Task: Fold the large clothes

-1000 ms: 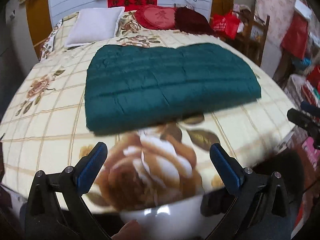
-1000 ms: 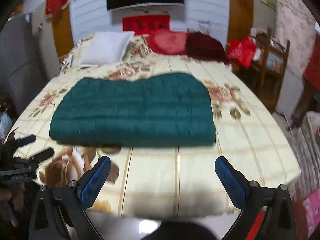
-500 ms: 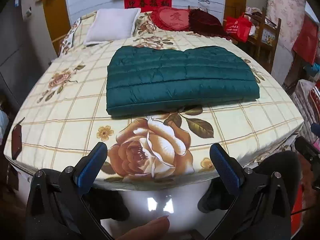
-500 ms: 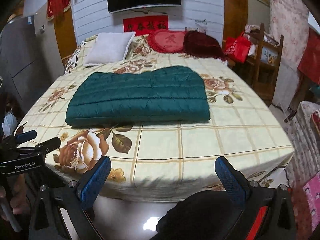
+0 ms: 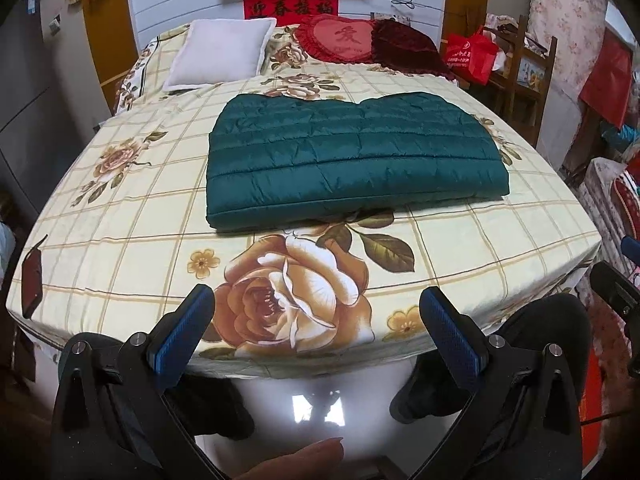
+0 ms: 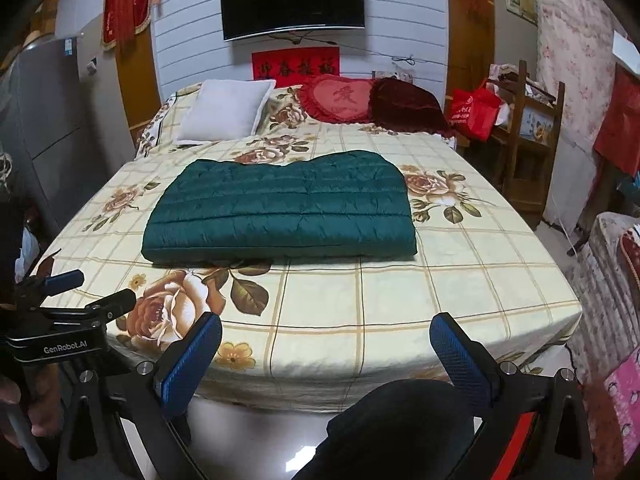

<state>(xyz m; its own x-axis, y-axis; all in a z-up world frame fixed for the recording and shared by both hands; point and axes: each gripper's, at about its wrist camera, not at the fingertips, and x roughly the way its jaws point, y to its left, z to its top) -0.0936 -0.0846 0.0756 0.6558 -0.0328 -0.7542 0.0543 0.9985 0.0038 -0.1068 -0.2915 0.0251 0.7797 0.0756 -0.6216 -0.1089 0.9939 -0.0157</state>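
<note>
A dark green quilted jacket (image 5: 356,160) lies folded into a flat, wide rectangle on the bed (image 5: 120,216), roughly in the middle of the mattress and lying crosswise, with its near folded edge just beyond a large printed rose (image 5: 292,296) on the checked sheet. In the right wrist view the same jacket (image 6: 280,216) sits well apart from both tools. The left tool (image 5: 316,332) is held off the foot of the bed, its blue-padded fingers (image 5: 184,332) spread wide with nothing between them; it touches neither jacket nor sheet. The right tool (image 6: 326,360) is likewise past the foot of the bed, fingers (image 6: 192,364) wide apart and empty. From the right wrist camera the left tool (image 6: 68,320) shows at the left edge, gripped by a hand (image 6: 24,412). A fingertip (image 5: 304,460) shows at the bottom of the left wrist view. At the head of the bed rest a white pillow (image 5: 220,54), a red heart-shaped cushion (image 5: 340,38) and a dark red cushion (image 5: 408,46). A dark screen (image 6: 292,0) hangs on the wall above a red banner (image 6: 296,66), and a red bag (image 6: 474,112) sits on wooden furniture to the right of the bed.
</note>
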